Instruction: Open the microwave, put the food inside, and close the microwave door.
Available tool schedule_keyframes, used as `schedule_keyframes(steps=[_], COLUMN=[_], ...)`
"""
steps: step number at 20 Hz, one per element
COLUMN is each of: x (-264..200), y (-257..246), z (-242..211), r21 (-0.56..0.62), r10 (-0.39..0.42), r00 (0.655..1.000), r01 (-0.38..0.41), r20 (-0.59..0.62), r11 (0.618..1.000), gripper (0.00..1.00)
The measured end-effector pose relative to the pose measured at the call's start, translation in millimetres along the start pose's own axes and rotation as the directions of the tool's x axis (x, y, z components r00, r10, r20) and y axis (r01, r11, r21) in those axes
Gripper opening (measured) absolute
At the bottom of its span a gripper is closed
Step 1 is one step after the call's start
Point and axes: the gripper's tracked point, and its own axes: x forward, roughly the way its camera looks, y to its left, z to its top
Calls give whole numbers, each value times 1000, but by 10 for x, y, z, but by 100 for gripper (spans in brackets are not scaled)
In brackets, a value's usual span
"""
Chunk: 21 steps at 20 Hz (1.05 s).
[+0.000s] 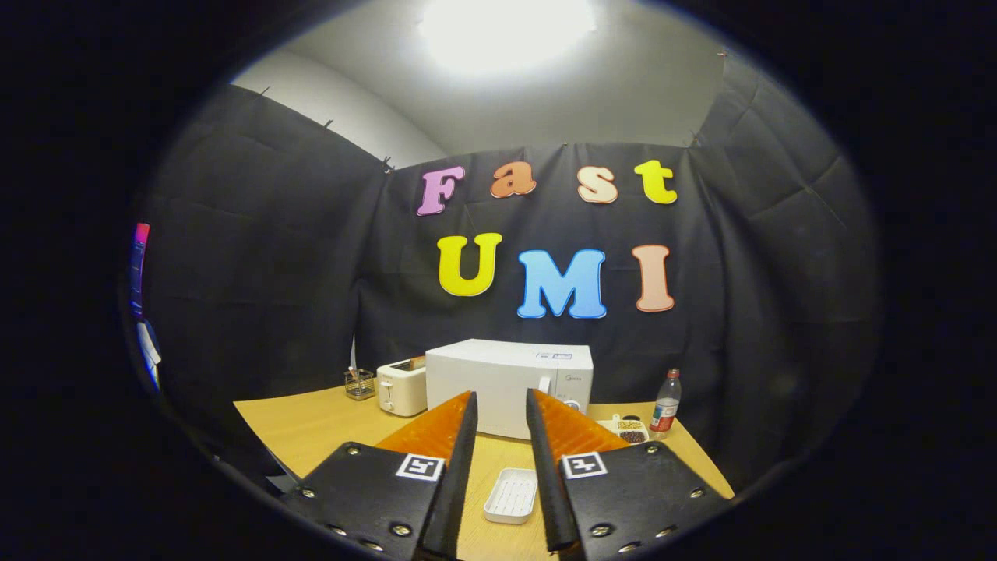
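Observation:
A white microwave (508,385) stands at the back of the wooden table (311,425), its door shut. To its right sits a small white tray of food (628,429) with dark and yellowish pieces in compartments. My gripper (501,400) is raised over the table's front, well short of the microwave, fingers open with a gap between them and nothing held. Between and below the fingers lies an empty white ridged dish (512,495).
A cream toaster (401,387) stands left of the microwave, with a small wire holder (359,383) beyond it. A plastic bottle (666,403) with a red cap stands right of the food tray, near the table's right edge.

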Motion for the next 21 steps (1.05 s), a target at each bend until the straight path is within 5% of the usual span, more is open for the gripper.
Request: schedule_keyframes(steps=[1,6,7,8,9,21], x=[-35,-75,-81,-94,-112,-167], y=[-22,-135,-134,-134,-185,-327], z=[29,151,175,167,170,302], r21=[-3,65,67,62,56,51], r10=[-4,-30,-24,-27,-39,-81], r00=[1000,998,998,999,998,992], r01=[4,27,21,24,37,76], r20=[4,49,51,46,45,94], r11=[1000,998,998,998,998,996], gripper=[44,59,69,89,93,95])
